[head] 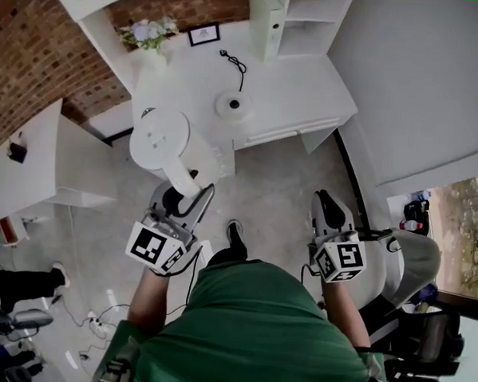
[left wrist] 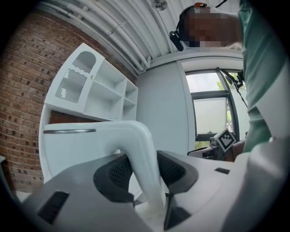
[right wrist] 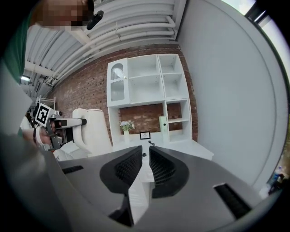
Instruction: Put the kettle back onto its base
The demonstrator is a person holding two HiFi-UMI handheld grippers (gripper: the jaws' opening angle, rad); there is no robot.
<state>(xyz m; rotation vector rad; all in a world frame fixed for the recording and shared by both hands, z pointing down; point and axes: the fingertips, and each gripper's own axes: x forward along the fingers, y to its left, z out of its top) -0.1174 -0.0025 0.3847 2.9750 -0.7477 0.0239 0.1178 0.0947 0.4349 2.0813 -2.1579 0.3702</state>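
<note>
A white kettle [head: 163,142] is gripped by its handle [left wrist: 144,158] in the left tool [head: 177,200] and held up near the edge of the white tabletop [head: 300,90]. Its round base [head: 233,106] is seen there. The right tool [right wrist: 144,166] is held slightly open, with nothing between its jaws.

Base [head: 233,106] sits mid-desk [head: 308,94], and the cord [head: 233,63] runs from it toward the far wall. Far left on the desk is the flower vase [head: 149,36], with the picture frame [head: 204,34] just right of it. Kettle [head: 163,141] is near-left of the base and apart from it, its handle between the left gripper [head: 183,195] jaws. Right gripper [head: 326,203] is near-right, well apart from both, with nothing between its jaws.
</note>
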